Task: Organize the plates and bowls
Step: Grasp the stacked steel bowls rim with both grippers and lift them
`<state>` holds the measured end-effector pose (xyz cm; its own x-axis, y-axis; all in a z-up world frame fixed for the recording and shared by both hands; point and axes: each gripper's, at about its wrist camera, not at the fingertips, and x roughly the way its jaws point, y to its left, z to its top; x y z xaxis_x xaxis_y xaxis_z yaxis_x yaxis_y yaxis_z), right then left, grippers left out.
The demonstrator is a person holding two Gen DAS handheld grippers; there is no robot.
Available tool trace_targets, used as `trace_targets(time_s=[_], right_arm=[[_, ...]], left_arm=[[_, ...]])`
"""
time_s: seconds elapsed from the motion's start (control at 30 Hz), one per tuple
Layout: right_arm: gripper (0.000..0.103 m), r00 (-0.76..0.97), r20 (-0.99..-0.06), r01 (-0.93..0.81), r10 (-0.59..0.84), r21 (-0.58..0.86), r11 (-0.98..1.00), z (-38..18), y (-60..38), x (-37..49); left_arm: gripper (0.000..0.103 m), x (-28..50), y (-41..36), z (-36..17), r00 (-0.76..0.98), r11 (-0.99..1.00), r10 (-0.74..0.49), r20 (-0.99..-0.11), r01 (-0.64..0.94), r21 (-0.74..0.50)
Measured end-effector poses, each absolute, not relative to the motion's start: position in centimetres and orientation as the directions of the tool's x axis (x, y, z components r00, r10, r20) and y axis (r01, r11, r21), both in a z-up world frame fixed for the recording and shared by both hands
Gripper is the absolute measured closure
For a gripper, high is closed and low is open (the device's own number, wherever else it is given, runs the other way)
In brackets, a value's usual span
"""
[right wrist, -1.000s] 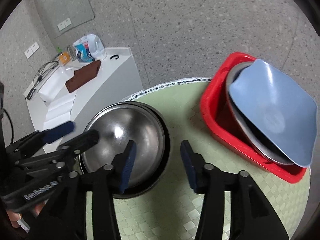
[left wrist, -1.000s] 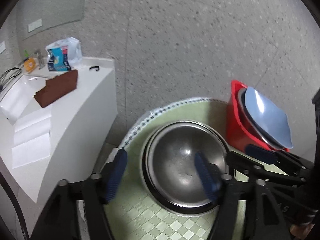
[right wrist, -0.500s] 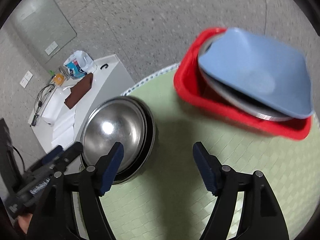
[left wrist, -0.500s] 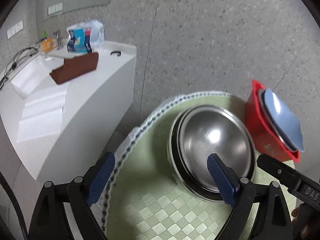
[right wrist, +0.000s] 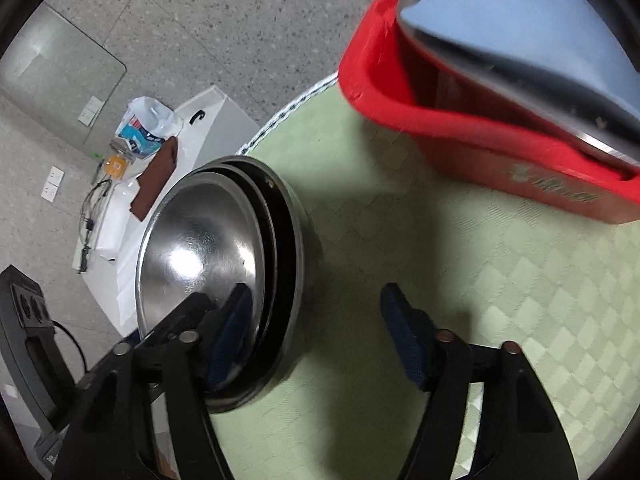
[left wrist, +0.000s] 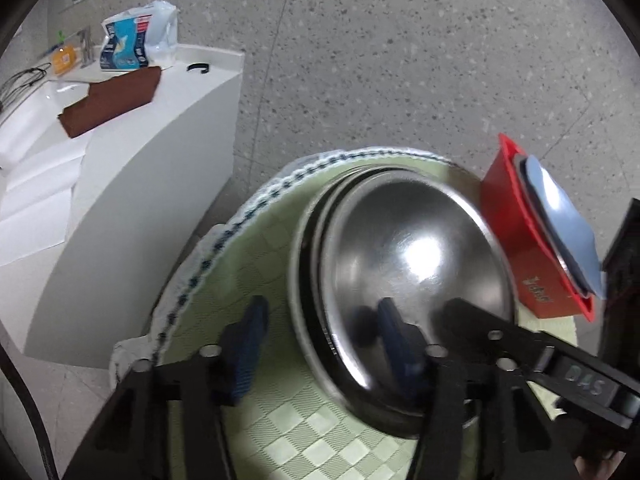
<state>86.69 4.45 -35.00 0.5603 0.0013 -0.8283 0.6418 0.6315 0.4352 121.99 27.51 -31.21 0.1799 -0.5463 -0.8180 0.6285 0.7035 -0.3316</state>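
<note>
Two grippers are at work over one round table with a pale green checked cloth [right wrist: 460, 264]. On it I count one stack of steel bowls [left wrist: 404, 264] and one red plastic tub [right wrist: 472, 128]. The stack sits at the left side of the table near its edge; it shows about three nested rims, the outer ones dark, the innermost bowl polished and mirror-bright with a glare spot. The tub stands at the far right, well apart from the stack, and holds one steel plate [right wrist: 532, 92] with one matte blue plate [right wrist: 532, 24] lying tilted on top of it. White writing on the tub's side is too blurred to read.

The left gripper [left wrist: 320, 344] has its jaws spread wide, one blue pad outside the near rim of the stack and the other over the inner bowl; whether they touch is unclear. The right gripper [right wrist: 316, 332] is also spread wide, holding nothing, its left pad at the stack's right rim. Its arm reads "DAS" in the left wrist view.

Beyond the table, a white counter [left wrist: 132, 184] carries one brown cloth [left wrist: 112, 100] and one blue-and-white packet [left wrist: 132, 42], its print illegible.
</note>
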Motion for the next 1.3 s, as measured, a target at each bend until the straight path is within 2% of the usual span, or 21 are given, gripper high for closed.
trace_targets(time_s=[0.03,0.07,0.1,0.43,0.83,1.07,1.3], right_arm=[[0.049,0.565,-0.825,0.633,0.018,0.448,0.631,-35.2,4.5,86.9],[0.053,0.566,-0.824,0.628,0.024,0.45,0.635,-35.2,4.5,87.1],[0.064,0.572,-0.82,0.614,0.033,0.454,0.646,-35.1,4.7,87.4],[0.064,0.579,-0.814,0.592,0.035,0.449,0.669,-34.3,5.0,87.0],[0.064,0.668,-0.745,0.522,0.004,0.471,0.711,-26.7,4.1,82.6],[0.064,0.698,-0.716,0.483,-0.016,0.455,0.749,-22.4,-1.5,79.1],[0.065,0.664,-0.747,0.478,-0.006,0.418,0.772,-21.2,-10.1,77.4]], left_arm=[[0.064,122.0,27.3,-31.0,0.186,0.699,-0.549,-0.815,0.637,-0.326],[0.064,122.0,27.1,-30.9,0.201,0.704,-0.542,-0.816,0.639,-0.31],[0.064,122.0,27.1,-31.0,0.206,0.706,-0.538,-0.817,0.639,-0.304],[0.066,121.3,27.0,-29.9,0.231,0.712,-0.541,-0.809,0.638,-0.294],[0.066,115.1,29.5,-21.6,0.275,0.671,-0.626,-0.73,0.666,-0.324],[0.066,111.0,24.0,-17.2,0.296,0.648,-0.659,-0.692,0.69,-0.322],[0.066,108.4,16.3,-18.2,0.267,0.657,-0.625,-0.734,0.688,-0.309]])
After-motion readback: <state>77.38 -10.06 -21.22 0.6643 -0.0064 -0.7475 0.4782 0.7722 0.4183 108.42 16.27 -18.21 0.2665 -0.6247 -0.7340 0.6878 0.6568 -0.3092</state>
